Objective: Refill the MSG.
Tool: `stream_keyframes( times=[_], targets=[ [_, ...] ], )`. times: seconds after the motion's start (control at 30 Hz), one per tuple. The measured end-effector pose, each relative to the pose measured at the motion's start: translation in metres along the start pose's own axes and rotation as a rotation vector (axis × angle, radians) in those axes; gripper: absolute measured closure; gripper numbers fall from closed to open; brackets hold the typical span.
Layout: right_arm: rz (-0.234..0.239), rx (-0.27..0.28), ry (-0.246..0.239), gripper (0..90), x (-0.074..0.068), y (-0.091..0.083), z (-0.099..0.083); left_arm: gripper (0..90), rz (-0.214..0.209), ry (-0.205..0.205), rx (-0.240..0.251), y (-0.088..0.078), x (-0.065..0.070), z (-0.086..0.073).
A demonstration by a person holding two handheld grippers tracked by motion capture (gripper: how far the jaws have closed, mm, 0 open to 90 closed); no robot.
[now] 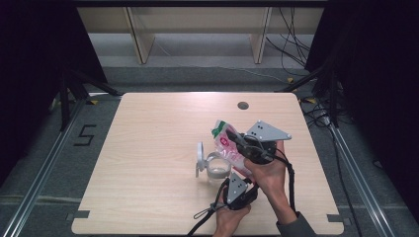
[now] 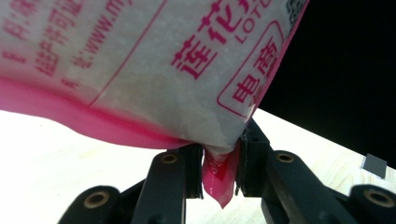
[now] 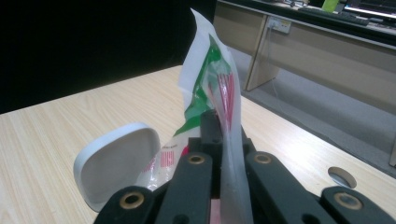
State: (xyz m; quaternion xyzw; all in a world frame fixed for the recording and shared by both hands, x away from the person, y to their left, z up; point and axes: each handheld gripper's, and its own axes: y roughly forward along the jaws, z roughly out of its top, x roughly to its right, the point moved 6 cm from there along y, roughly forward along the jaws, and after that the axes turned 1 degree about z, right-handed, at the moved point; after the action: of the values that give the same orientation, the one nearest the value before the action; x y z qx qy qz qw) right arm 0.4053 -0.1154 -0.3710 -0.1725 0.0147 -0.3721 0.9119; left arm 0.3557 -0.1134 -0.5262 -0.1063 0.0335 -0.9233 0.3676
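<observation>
- My left gripper (image 2: 219, 161) is clamped on the bottom corner of the pink-and-white printed plastic pouch (image 2: 154, 65); my right gripper (image 3: 223, 140) pinches its upper film.
- I raise the left corner slowly, keeping the pouch mouth over the clear lidded jar (image 1: 216, 165) just ahead.

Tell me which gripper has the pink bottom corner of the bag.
The left gripper, nearer the person in the high view, clamps the pink bottom corner of the bag. The right gripper pinches the bag's clear, green-printed top edge instead.
</observation>
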Motion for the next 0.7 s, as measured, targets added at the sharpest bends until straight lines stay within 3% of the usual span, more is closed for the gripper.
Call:
stream_keyframes(
  times=[0.1, 0.43, 0.53, 0.57, 0.7],
  targets=[
    [-0.008, -0.018, 0.02, 90.0, -0.0014, 0.0014, -0.0016, 75.0, 0.0, -0.003, 0.0, 0.001, -0.0005, -0.0005],
    [-0.024, -0.039, 0.01, 90.0, -0.0007, 0.0063, -0.0023, 75.1, 0.009, -0.006, -0.01, 0.0021, 0.0005, -0.0004],
    [-0.017, -0.057, 0.004, 90.0, -0.0021, 0.0059, -0.0025, 75.2, -0.007, -0.009, 0.005, 0.0043, 0.0021, -0.0001],
    [-0.033, -0.044, -0.022, 90.0, 0.0001, 0.0067, -0.0016, 75.2, -0.007, -0.012, 0.003, 0.0043, 0.0025, -0.0003],
    [-0.028, -0.062, -0.008, 90.0, -0.0026, 0.0076, -0.0034, 75.3, -0.009, -0.008, 0.007, 0.0057, 0.0028, -0.0008]
  ],
)
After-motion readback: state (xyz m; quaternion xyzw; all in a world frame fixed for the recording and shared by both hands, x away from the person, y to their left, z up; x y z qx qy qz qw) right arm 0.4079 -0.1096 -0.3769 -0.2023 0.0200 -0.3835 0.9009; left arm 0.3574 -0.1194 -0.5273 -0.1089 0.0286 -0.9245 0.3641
